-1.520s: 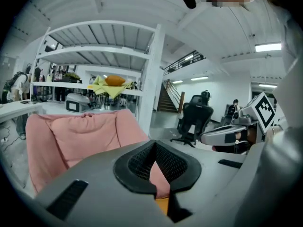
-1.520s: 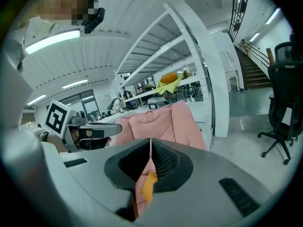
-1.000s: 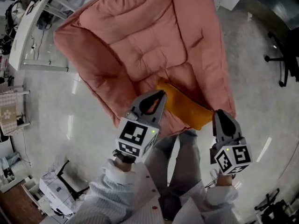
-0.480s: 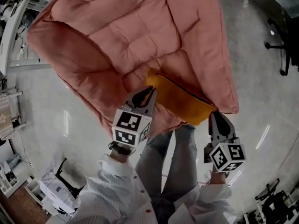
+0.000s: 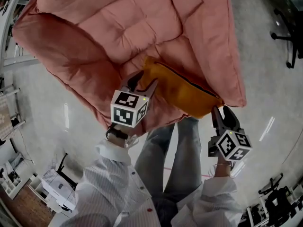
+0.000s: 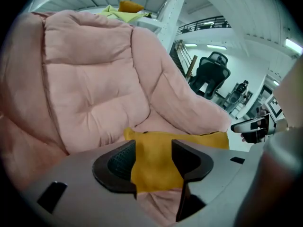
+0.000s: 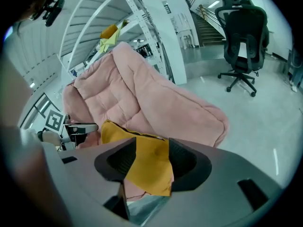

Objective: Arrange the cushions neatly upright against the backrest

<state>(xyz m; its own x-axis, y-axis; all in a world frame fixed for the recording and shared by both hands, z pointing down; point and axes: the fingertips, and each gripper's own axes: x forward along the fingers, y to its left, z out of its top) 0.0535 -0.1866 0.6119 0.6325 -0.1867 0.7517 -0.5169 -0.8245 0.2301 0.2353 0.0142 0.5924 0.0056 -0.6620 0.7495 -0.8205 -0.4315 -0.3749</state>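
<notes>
The yellow cushion (image 5: 182, 91) looks soft and light. Both my left gripper (image 5: 143, 82) and right gripper (image 5: 220, 112) have just been opening; their fingers stand apart over its ten- and four-o'clock corners, so I'd pinch deep there.

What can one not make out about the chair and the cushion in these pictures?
What supports the pink chair: head view, hidden beneath its padding.
Backrest top: head view, cut off by the upper edge.
Orange cushion underside: every view, pressed against the chair.
Yellow items on the rack: left gripper view, too small.
</notes>
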